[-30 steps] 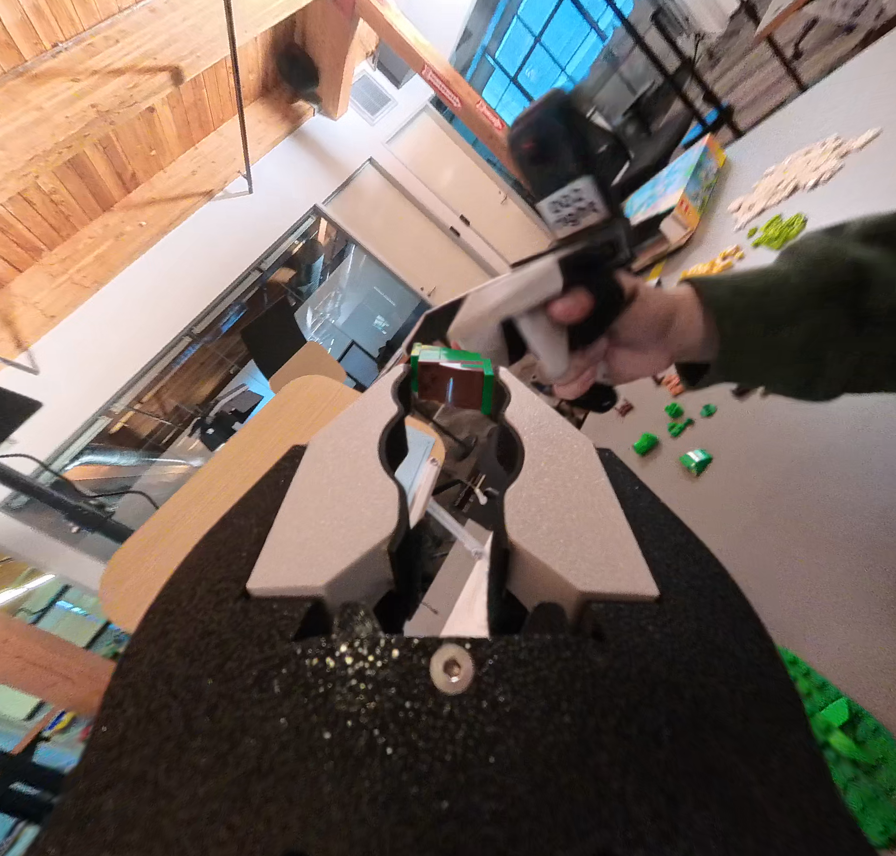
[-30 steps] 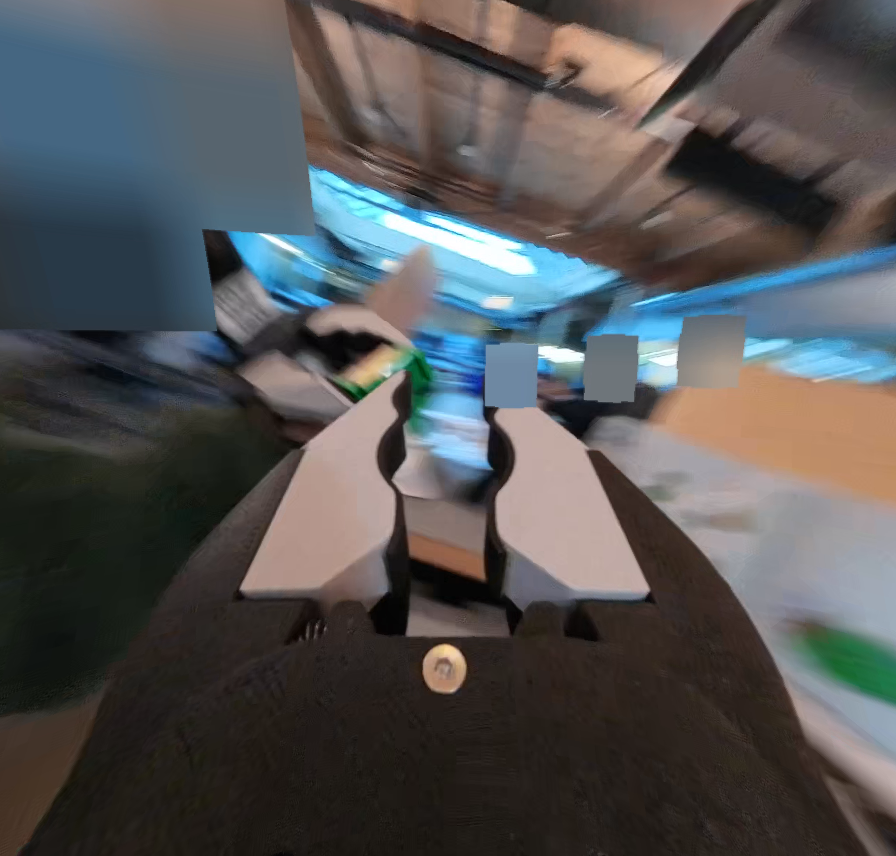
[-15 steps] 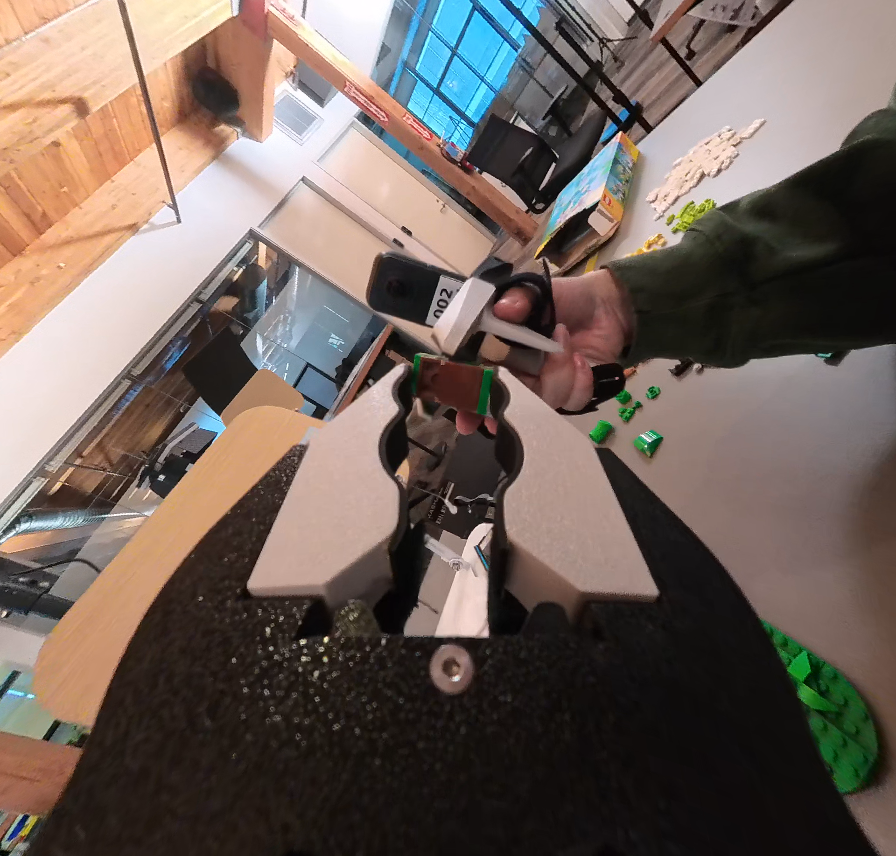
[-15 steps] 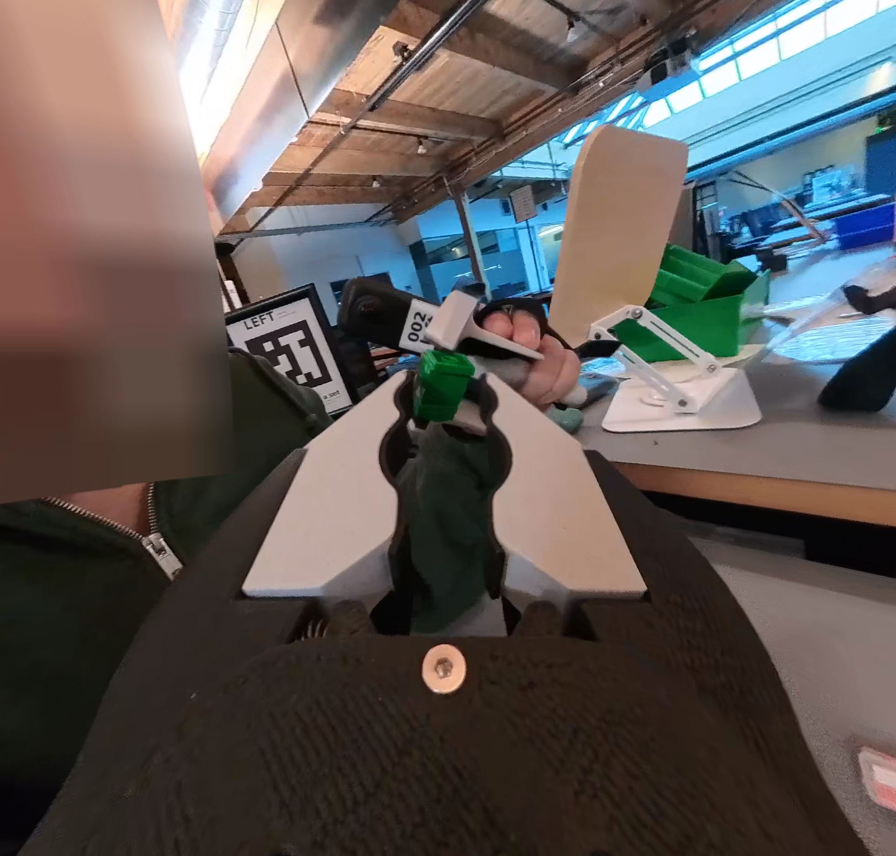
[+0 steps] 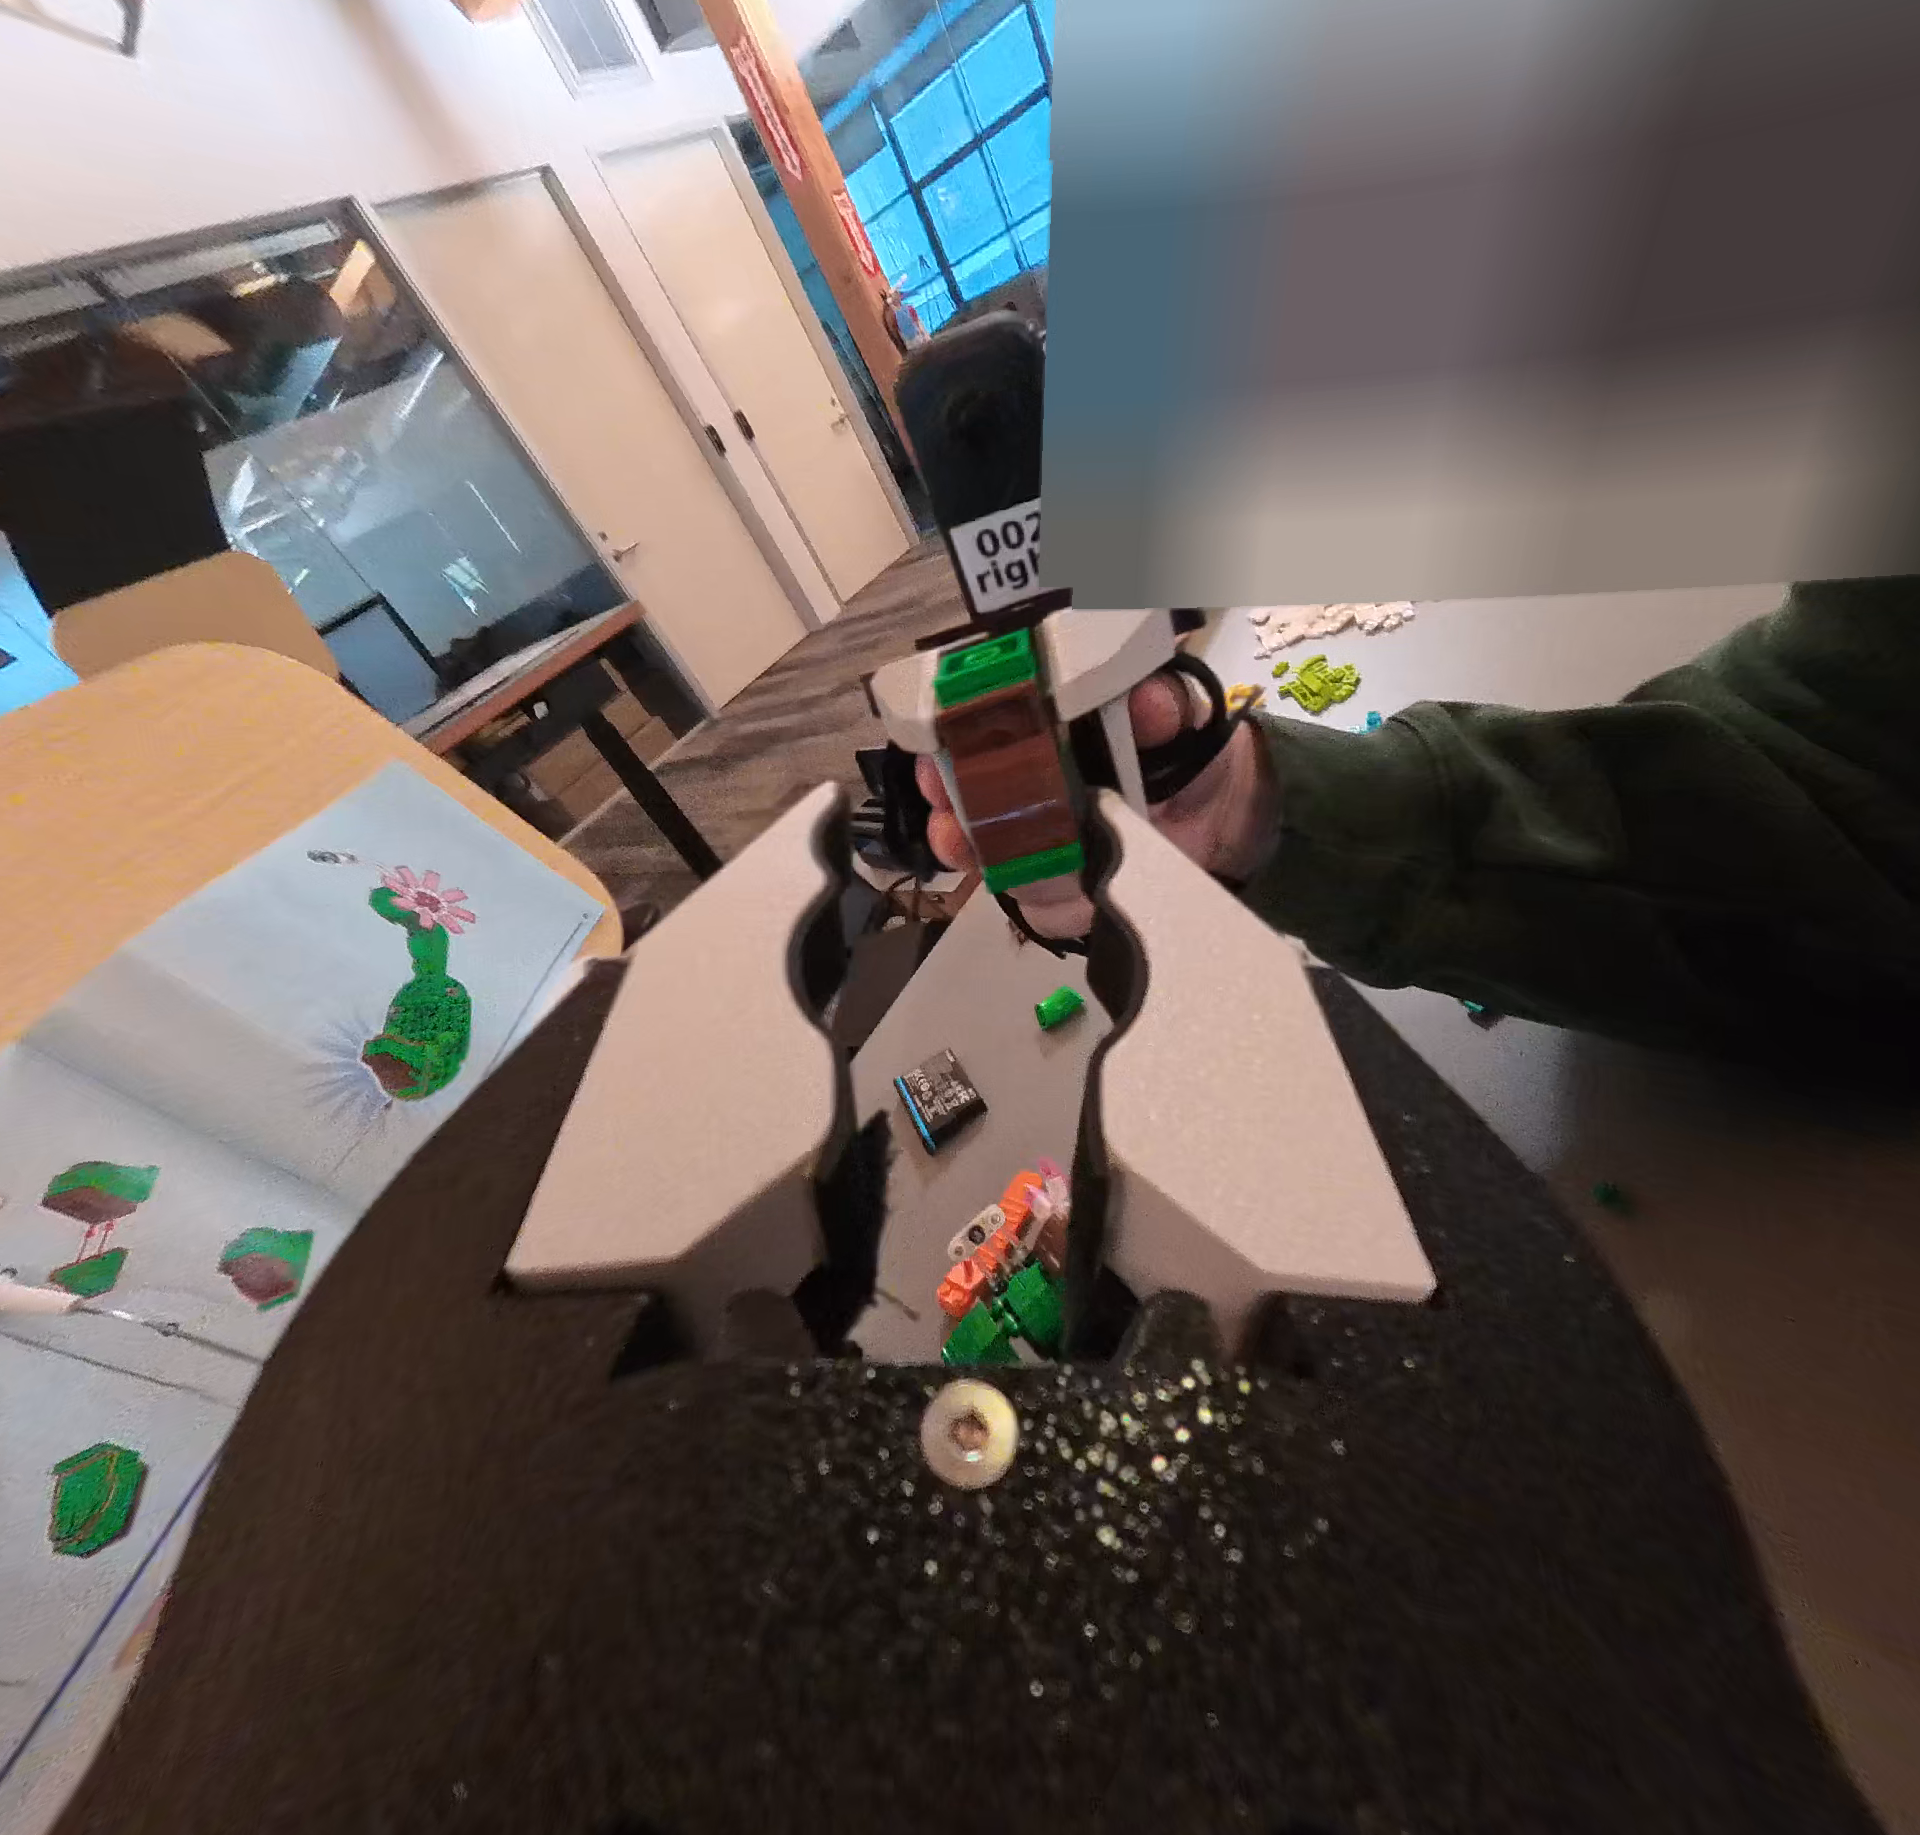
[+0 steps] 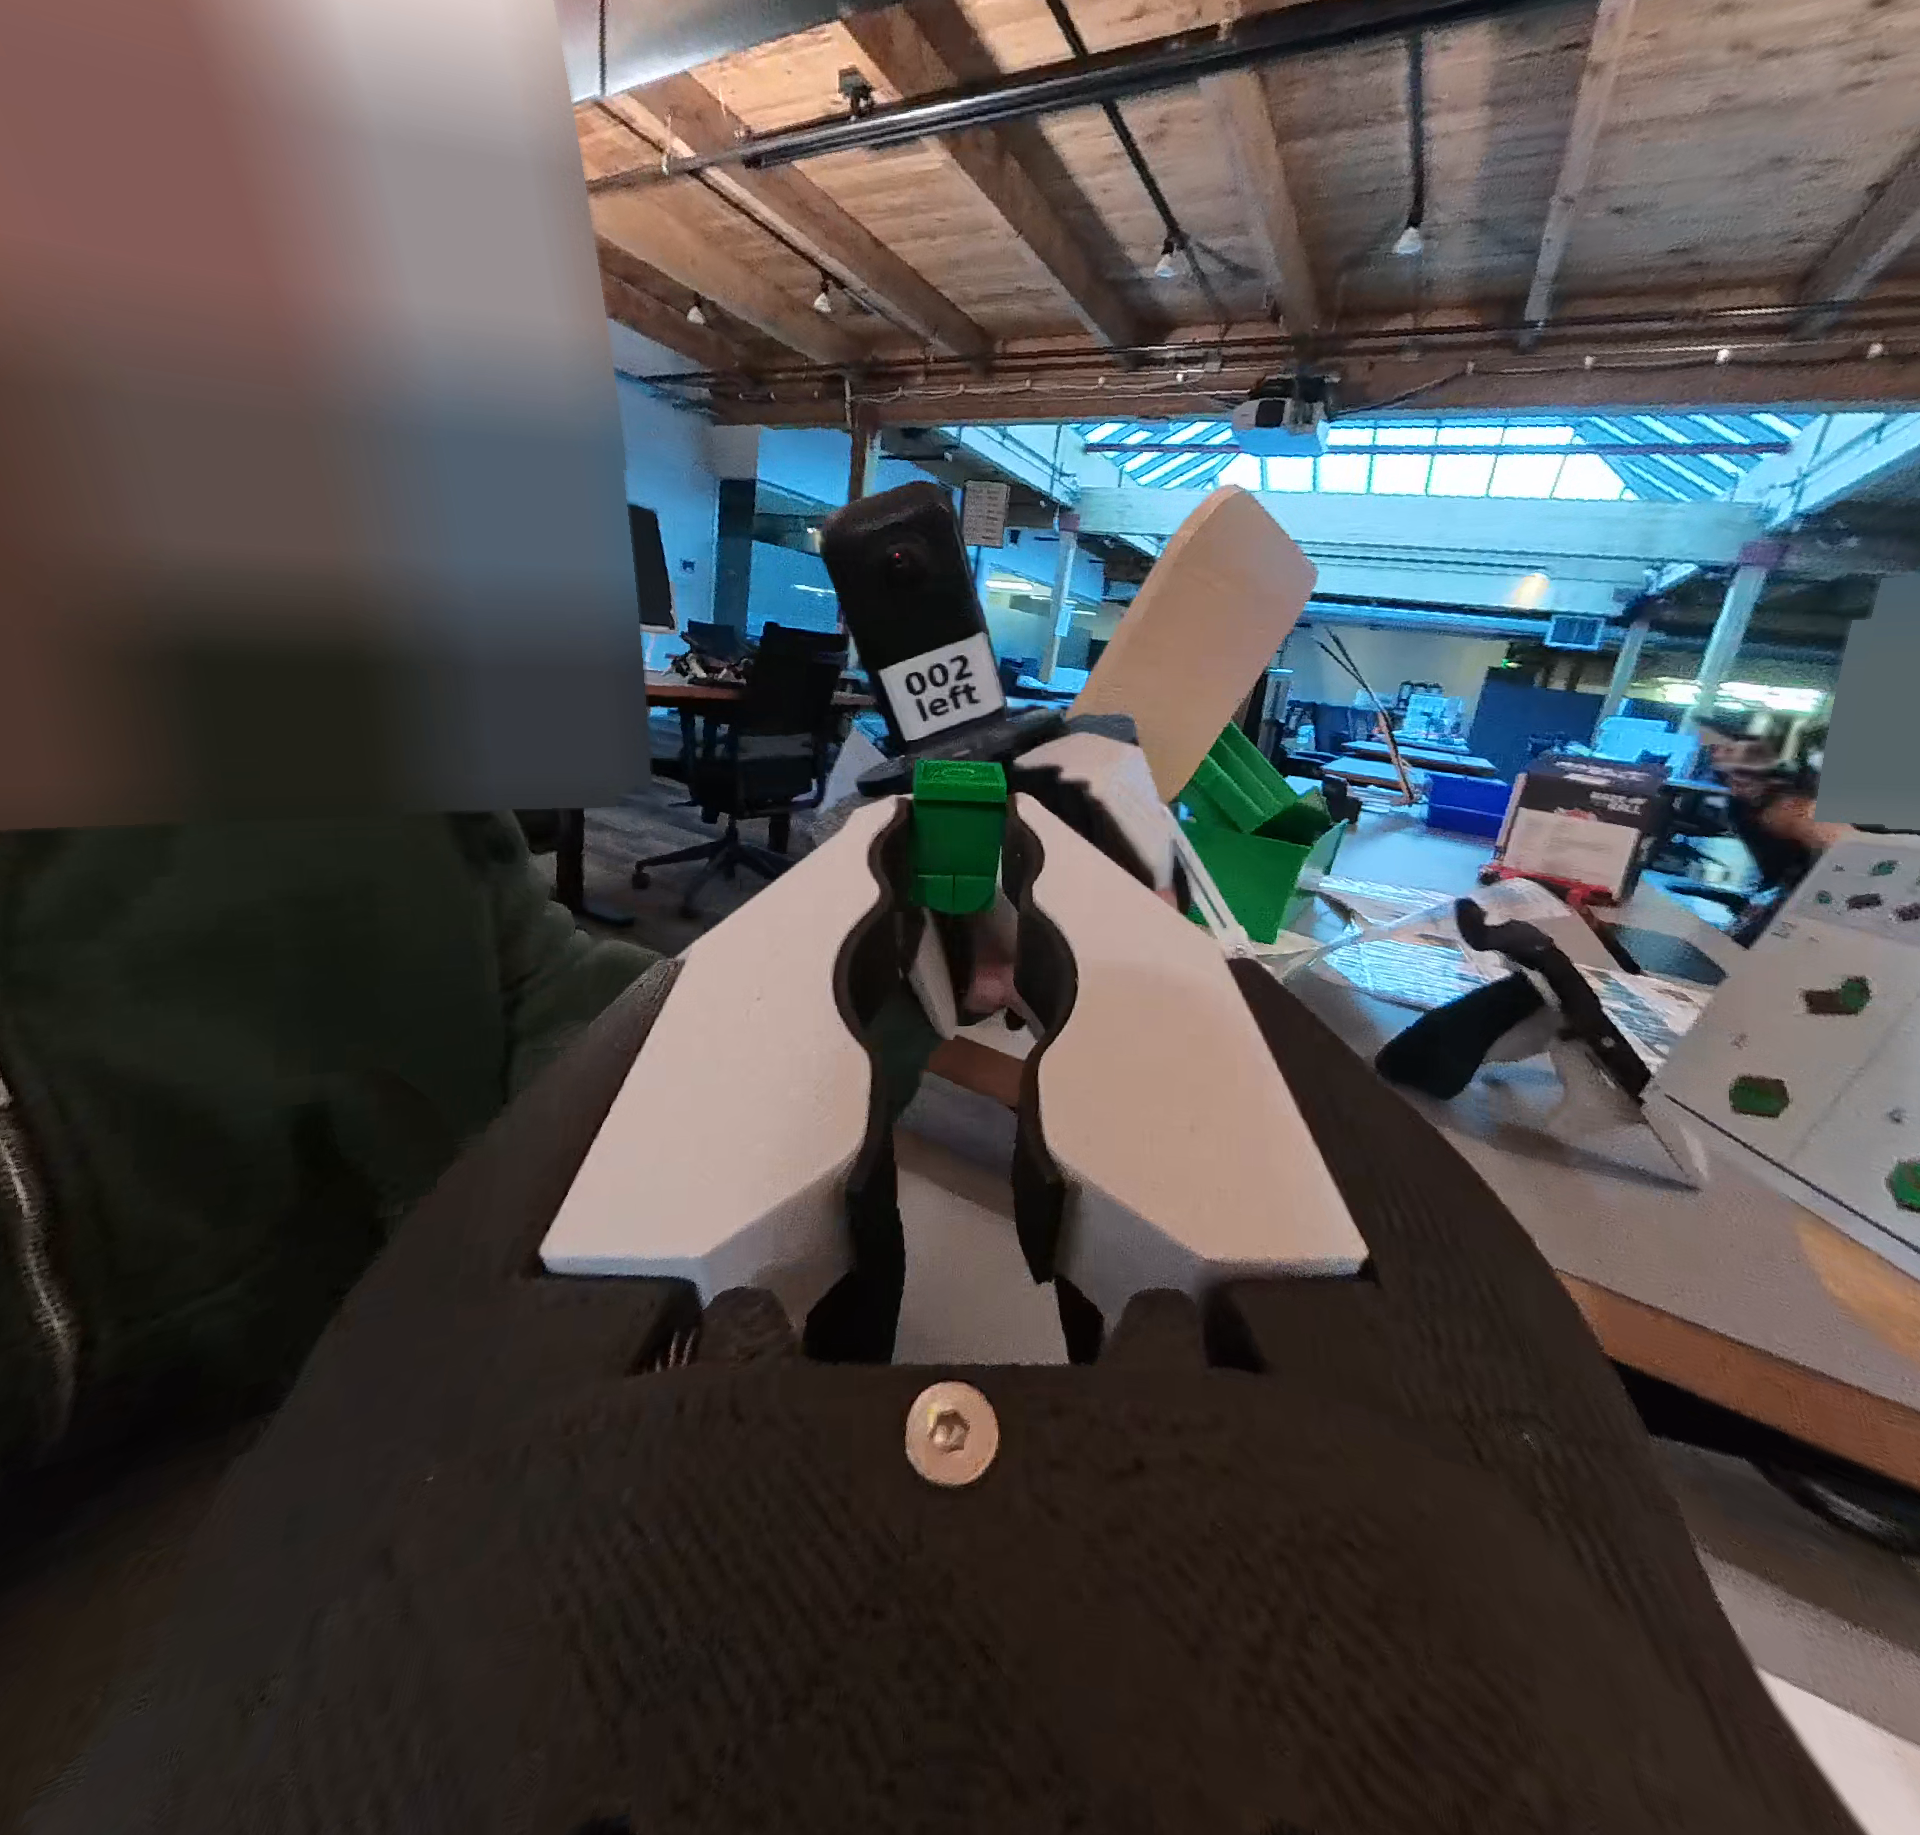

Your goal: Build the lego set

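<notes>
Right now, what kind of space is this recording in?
Probably an open-plan office or workshop loft: exposed wooden ceiling beams, rows of desks with an office chair, and glass-walled rooms beside closed doors.

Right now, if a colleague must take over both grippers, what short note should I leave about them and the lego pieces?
Left gripper: open, fingers spread, holding nothing.
Right gripper: shut on the green and brown block, held in the air at the left gripper's tips.
On the table: instruction booklet, a pile of orange and green pieces, one loose green piece; white pieces and lime pieces lie farther off.
Done: this small block is assembled.
Left: join it to the model and add the loose pieces, following the booklet.
</notes>
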